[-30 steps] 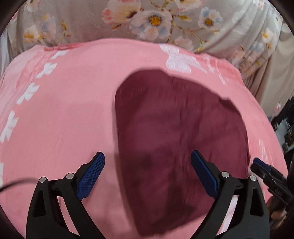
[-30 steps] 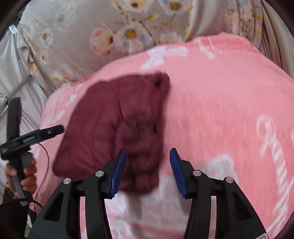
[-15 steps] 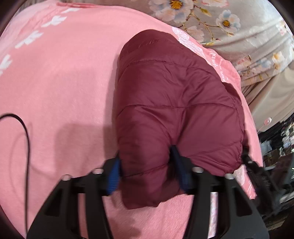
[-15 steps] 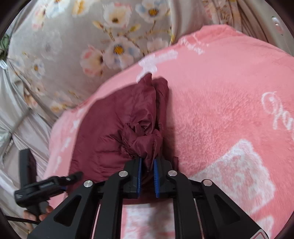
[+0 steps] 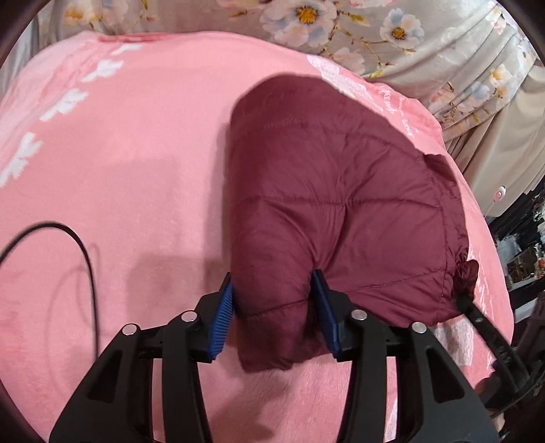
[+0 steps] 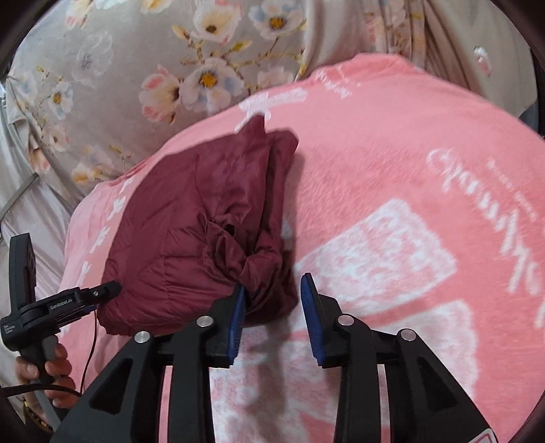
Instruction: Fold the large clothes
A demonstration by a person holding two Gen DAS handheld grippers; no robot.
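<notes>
A maroon puffer jacket (image 5: 340,204) lies folded into a thick bundle on a pink blanket (image 5: 136,170). My left gripper (image 5: 274,306) has its blue pads pressed on both sides of the bundle's near corner, and its jaws are opening slightly. In the right wrist view the jacket (image 6: 190,245) sits to the left. My right gripper (image 6: 272,306) is at its bunched right end with jaws opening: the left pad touches the fabric and the right pad stands apart. The left gripper (image 6: 105,291) also shows at the bundle's left end, held by a hand (image 6: 51,368).
The pink blanket (image 6: 408,170) with white print covers the whole surface. A grey floral cloth (image 5: 340,27) hangs behind it. A black cable (image 5: 85,252) loops over the blanket at the left. Dark clutter stands off the right edge.
The left gripper went from wide open to gripping the jacket's near corner. The right gripper pinched the bunched end, then spread its jaws and drew back a little.
</notes>
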